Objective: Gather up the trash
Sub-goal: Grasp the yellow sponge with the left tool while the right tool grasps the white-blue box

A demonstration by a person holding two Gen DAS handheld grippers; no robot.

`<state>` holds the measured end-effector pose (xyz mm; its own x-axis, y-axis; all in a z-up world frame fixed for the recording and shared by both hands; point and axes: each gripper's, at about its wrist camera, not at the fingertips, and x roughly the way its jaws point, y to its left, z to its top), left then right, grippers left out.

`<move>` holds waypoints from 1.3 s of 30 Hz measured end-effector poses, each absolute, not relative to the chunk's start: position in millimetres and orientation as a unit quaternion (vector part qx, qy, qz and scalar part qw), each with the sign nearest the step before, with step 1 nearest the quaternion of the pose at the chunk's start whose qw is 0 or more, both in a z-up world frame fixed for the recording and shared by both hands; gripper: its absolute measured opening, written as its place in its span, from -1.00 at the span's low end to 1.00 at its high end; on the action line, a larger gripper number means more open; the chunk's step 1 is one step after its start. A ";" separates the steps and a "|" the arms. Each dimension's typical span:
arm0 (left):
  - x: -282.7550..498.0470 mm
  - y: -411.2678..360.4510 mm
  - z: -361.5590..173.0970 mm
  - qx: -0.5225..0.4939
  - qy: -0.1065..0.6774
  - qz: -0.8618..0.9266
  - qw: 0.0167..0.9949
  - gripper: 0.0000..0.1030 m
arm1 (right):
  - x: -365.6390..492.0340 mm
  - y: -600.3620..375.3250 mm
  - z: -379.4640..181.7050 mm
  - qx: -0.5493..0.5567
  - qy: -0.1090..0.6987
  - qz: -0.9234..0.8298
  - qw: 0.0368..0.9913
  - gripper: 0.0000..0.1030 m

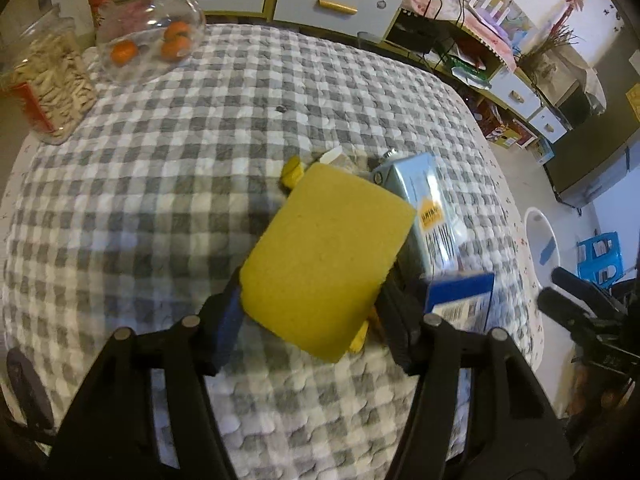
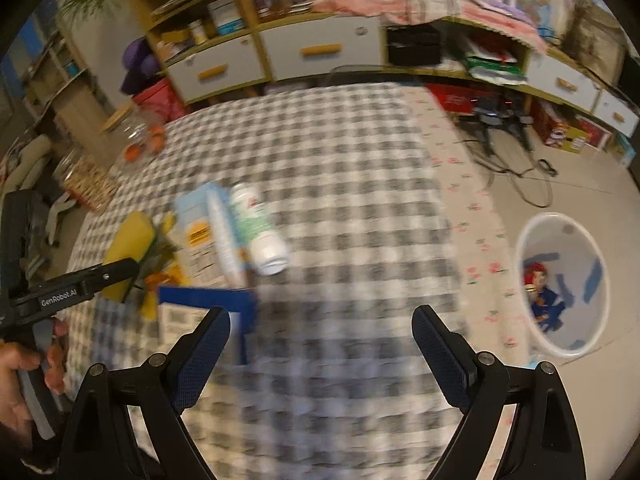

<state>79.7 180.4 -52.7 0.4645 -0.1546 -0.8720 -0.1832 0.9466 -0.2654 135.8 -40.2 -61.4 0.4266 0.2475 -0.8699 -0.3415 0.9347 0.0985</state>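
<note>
My left gripper (image 1: 316,320) is shut on a yellow sponge (image 1: 324,256) and holds it over the checked tablecloth (image 1: 200,152). Behind the sponge lie a pale blue carton (image 1: 428,208), a blue box (image 1: 460,300) and yellow scraps (image 1: 292,172). In the right wrist view the sponge (image 2: 130,240), the carton (image 2: 196,224), a white bottle (image 2: 260,232) and the blue box (image 2: 208,300) lie at the table's left. My right gripper (image 2: 320,344) is open and empty above the cloth. A white bin (image 2: 560,284) with trash inside stands on the floor to the right.
A glass jar of oranges (image 1: 152,36) and a jar of snacks (image 1: 48,80) stand at the table's far left. Cabinets with drawers (image 1: 332,0) line the wall behind. The bin's rim (image 1: 544,236) and a blue stool (image 1: 600,252) show beyond the table's right edge.
</note>
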 end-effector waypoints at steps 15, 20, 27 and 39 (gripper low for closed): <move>38.2 206.1 -59.1 -0.169 0.522 0.013 0.836 0.22 | 126.5 17.7 -110.3 -0.092 0.554 0.220 0.797 0.82; 34.7 214.1 -53.2 -0.214 0.515 -0.022 0.830 0.23 | 130.6 21.8 -115.5 -0.076 0.563 0.232 0.790 0.82; 38.3 208.8 -55.2 -0.185 0.555 -0.028 0.810 0.48 | 138.9 35.0 -119.7 -0.077 0.562 0.229 0.791 0.82; 33.3 223.7 -73.3 -0.167 0.572 0.006 0.803 0.49 | 151.0 11.7 -110.5 -0.016 0.563 0.210 0.799 0.82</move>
